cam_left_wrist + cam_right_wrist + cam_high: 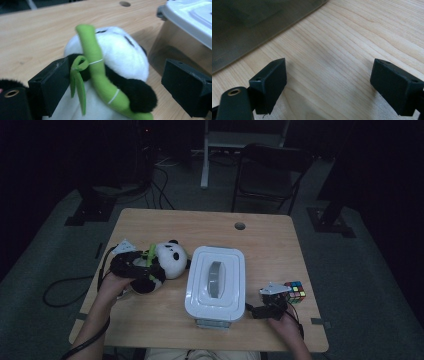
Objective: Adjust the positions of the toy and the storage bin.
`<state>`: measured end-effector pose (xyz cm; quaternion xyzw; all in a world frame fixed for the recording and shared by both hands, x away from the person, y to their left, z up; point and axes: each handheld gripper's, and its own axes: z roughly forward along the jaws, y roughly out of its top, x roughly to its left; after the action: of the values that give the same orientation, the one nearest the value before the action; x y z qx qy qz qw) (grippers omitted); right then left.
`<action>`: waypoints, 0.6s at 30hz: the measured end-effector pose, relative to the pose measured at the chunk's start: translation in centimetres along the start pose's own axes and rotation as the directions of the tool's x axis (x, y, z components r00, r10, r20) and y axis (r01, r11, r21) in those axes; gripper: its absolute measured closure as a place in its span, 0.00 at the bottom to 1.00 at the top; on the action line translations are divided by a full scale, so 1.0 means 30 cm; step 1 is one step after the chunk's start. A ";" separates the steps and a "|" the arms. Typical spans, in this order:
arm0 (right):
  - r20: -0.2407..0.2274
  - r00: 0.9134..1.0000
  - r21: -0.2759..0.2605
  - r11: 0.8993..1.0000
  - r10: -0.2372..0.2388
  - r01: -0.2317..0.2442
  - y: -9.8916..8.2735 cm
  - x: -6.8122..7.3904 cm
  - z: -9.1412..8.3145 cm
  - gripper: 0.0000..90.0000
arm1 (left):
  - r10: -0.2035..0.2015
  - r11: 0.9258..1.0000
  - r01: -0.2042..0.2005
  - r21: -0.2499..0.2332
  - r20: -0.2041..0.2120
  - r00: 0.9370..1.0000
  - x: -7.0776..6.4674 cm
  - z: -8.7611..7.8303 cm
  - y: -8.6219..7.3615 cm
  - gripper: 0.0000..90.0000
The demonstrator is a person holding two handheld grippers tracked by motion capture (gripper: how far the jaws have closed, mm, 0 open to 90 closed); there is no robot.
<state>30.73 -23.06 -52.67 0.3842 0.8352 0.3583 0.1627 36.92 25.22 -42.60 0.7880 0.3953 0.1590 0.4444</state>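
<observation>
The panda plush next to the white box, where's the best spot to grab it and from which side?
Probably across the panda plush at its body just under the head, coming from the left side of the table, where the left tool already straddles it with open jaws. The soft body narrows there, so the pads can squeeze in. Avoid the thin green bamboo stalk lying along its front; it would likely slip or bend.

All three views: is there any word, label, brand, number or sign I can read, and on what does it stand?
None can be read.
The white lid of the storage box is plain.
The panda plush and its green bamboo stalk carry no tag that shows.
The puzzle cube has coloured squares, no print.
The wooden table is unmarked.
</observation>
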 end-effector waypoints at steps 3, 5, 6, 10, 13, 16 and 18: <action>0.000 1.000 0.000 1.000 0.000 0.000 0.000 0.000 0.000 0.15 | 0.017 1.000 -0.017 0.005 0.026 1.000 -0.015 -0.011 0.003 0.01; 0.000 1.000 0.000 1.000 0.001 -0.001 0.000 0.000 0.000 0.15 | 0.039 0.999 -0.039 0.004 0.030 0.999 -0.031 -0.019 0.005 0.01; 0.000 1.000 0.000 1.000 0.001 -0.001 0.000 0.000 0.000 0.15 | 0.051 0.999 -0.052 0.005 0.038 0.998 -0.041 -0.023 0.005 0.01; 0.000 1.000 0.000 1.000 0.000 0.000 0.000 0.000 0.000 0.15 | 0.089 0.996 -0.089 -0.011 0.082 0.993 -0.081 -0.036 0.012 0.01; 0.000 1.000 -0.001 1.000 0.000 0.000 0.000 0.000 0.000 0.15 | 0.111 0.994 -0.110 -0.021 0.107 0.988 -0.107 -0.042 0.018 0.01; 0.000 1.000 0.000 1.000 0.001 -0.001 0.000 0.000 0.000 0.15 | 0.125 0.992 -0.123 -0.025 0.138 0.983 -0.138 -0.042 0.021 0.01; 0.000 1.000 0.000 1.000 0.001 -0.001 0.000 0.000 0.000 0.15 | 0.145 0.989 -0.143 -0.023 0.146 0.979 -0.157 -0.037 0.019 0.01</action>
<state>30.73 -23.06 -52.67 0.3844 0.8350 0.3585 0.1625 33.52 22.09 -41.05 0.8215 0.3025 0.1343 0.4644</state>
